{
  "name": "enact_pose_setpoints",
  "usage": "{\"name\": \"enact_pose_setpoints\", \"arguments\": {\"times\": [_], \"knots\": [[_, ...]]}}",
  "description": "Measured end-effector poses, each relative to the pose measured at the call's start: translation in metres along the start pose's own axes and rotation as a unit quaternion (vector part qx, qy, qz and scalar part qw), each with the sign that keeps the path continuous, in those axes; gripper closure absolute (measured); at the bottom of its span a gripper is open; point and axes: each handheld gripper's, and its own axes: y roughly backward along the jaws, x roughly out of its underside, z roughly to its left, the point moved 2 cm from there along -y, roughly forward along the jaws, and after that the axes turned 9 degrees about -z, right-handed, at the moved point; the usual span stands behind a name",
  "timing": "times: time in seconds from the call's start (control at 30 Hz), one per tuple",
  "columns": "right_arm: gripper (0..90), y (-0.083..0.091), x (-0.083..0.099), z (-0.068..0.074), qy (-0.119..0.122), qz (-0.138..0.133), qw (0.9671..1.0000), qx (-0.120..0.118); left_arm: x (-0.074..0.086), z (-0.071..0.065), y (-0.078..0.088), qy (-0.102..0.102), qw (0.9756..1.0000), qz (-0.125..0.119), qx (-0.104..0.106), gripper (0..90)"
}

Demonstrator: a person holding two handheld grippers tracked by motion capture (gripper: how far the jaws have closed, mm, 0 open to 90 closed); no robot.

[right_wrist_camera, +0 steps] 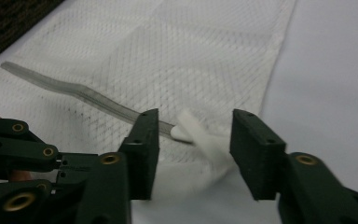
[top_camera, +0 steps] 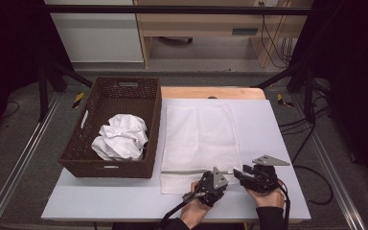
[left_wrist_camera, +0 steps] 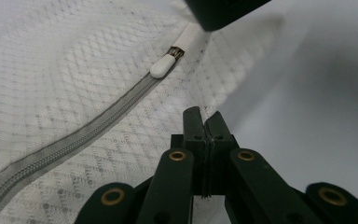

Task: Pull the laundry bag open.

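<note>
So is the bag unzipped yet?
Not yet. The zipper looks closed along the mesh bag. The left claw pinches the bag's edge, and the open right claw straddles the white zipper pull. Left, probably: pulling it open and loading the crumpled white cloth from the basket.

My matt black plastic jaws face a white diamond-mesh cloth laundry bag (right_wrist_camera: 182, 60) with a grey zipper (left_wrist_camera: 70, 140) and smooth white plastic pull (left_wrist_camera: 164, 66); dark woven wicker basket (top_camera: 76, 153).

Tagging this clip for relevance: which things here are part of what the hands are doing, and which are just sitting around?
In use:
- mesh laundry bag, its near edge pinched by the left gripper
- zipper pull, between the open fingers of the right gripper

Lying about:
- wicker basket
- crumpled white cloth inside the basket
</note>
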Motion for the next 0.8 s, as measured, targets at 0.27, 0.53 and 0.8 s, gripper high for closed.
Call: {"name": "enact_pose_setpoints", "arguments": {"times": [0.27,0.53,0.8], "knots": [[33.9,0.009,0.012,-0.012,-0.032,0.005,0.9994,0.015,0.0,-0.002,0.0,-0.008,1.0,-0.001,-0.004,88.6],[39.2,-0.011,0.024,-0.01,-0.059,0.053,0.9968,-0.003,0.0,-0.003,0.001,-0.01,0.9999,-0.005,-0.007,88.6],[52.4,-0.015,0.019,-0.009,-0.074,0.034,0.9966,-0.015,0.001,-0.005,0.002,-0.018,0.9998,-0.002,-0.007,88.6]]}}
